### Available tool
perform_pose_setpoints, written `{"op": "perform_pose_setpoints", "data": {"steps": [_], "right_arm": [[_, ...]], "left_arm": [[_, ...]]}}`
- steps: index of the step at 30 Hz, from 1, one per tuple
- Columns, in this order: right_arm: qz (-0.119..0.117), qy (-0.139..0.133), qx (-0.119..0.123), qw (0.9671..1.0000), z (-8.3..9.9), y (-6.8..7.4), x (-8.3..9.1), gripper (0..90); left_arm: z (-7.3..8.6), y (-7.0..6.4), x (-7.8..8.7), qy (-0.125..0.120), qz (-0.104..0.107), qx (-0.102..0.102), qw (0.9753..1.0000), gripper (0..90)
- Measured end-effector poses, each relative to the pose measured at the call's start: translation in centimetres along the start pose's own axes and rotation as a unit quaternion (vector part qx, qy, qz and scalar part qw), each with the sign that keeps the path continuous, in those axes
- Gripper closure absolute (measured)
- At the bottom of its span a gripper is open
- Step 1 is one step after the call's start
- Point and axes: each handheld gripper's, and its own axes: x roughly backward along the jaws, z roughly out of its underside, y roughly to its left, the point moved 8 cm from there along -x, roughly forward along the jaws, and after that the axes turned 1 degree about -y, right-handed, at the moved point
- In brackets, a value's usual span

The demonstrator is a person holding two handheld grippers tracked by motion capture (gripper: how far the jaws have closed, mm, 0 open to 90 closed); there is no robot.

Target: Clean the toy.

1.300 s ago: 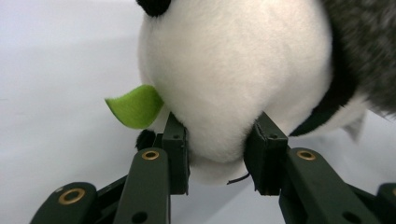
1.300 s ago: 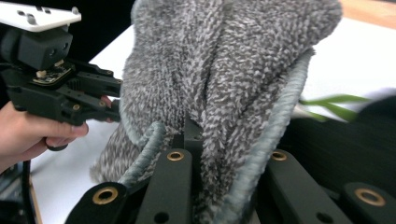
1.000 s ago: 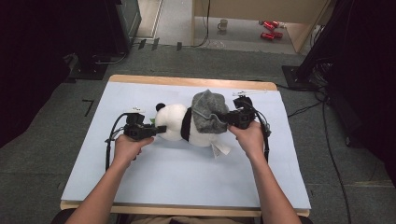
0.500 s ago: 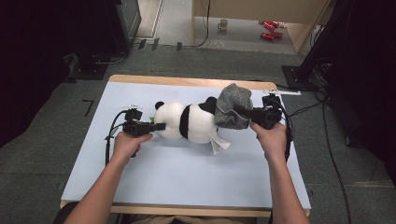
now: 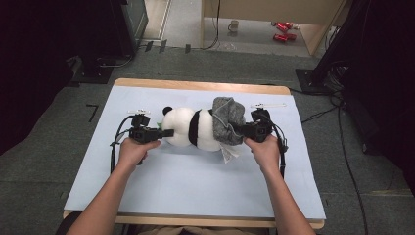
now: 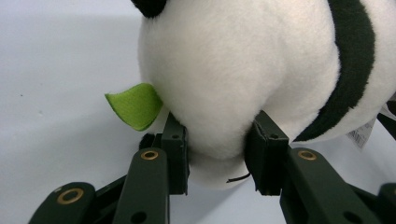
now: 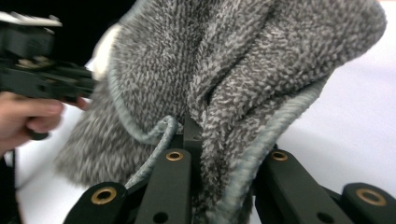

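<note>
A black-and-white panda plush (image 5: 188, 128) lies on its side in the middle of the pale blue table mat (image 5: 195, 191). A grey knitted cloth (image 5: 228, 120) is draped over its right end. My left gripper (image 5: 166, 132) is shut on the plush's white head end (image 6: 219, 93), beside a green felt leaf (image 6: 135, 105). My right gripper (image 5: 235, 130) is shut on a fold of the grey cloth (image 7: 224, 93), whose edge runs between the jaws.
A white label tag (image 5: 228, 154) sticks out under the plush. The mat covers a wooden table (image 5: 195, 86) with bare room in front and at both sides. Cables (image 5: 342, 147), a mug (image 5: 234, 25) and red items (image 5: 281, 30) lie on the floor beyond.
The right gripper pulled the grey cloth out to the right, then came back left toward the plush. The plush shifted slightly right. The left gripper kept its hold.
</note>
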Motion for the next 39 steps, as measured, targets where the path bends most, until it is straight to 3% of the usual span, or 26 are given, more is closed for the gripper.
{"op": "perform_pose_setpoints", "data": {"steps": [2,6,11,16,19,23,25,34,36,39], "right_arm": [[0.0,-0.001,-0.01,0.9999,0.3,-0.3,-0.3,79.7],[0.021,0.003,0.0,0.9998,0.9,-0.8,-0.7,79.5],[0.019,0.001,-0.006,0.9998,1.7,-1.3,-1.4,79.6],[0.024,0.026,-0.028,0.999,3.0,-2.7,-2.2,79.6],[0.011,0.035,-0.05,0.9981,3.8,-3.5,-2.8,79.6],[0.027,0.076,-0.043,0.9958,5.0,-4.8,-3.7,79.6],[0.036,0.082,-0.049,0.9948,5.2,-5.4,-3.8,79.6],[0.06,0.041,-0.062,0.9954,3.4,-6.8,-0.7,79.6],[0.057,0.022,-0.072,0.9955,2.7,-7.1,0.4,79.6],[0.034,-0.012,-0.084,0.9958,1.3,-6.7,2.0,79.6]], "left_arm": [[0.0,0.0,0.0,0.0,0.0,0.0,1.0,64.0],[0.0,0.0,0.0,0.0,-0.002,-0.002,1.0,63.9],[0.1,0.0,0.0,-0.001,-0.003,-0.003,1.0,63.9],[0.0,0.0,0.0,-0.001,-0.002,-0.002,1.0,63.8],[0.0,0.0,0.0,-0.001,-0.005,-0.002,1.0,63.8],[0.0,0.0,0.0,-0.002,-0.004,-0.003,1.0,63.7],[0.0,0.0,0.0,-0.003,-0.004,-0.001,1.0,63.7],[0.0,0.0,0.0,-0.002,-0.004,-0.001,1.0,63.6],[0.0,0.0,0.0,-0.003,-0.004,0.001,1.0,63.6],[0.0,0.1,-0.1,-0.004,-0.003,0.003,1.0,63.6]]}}
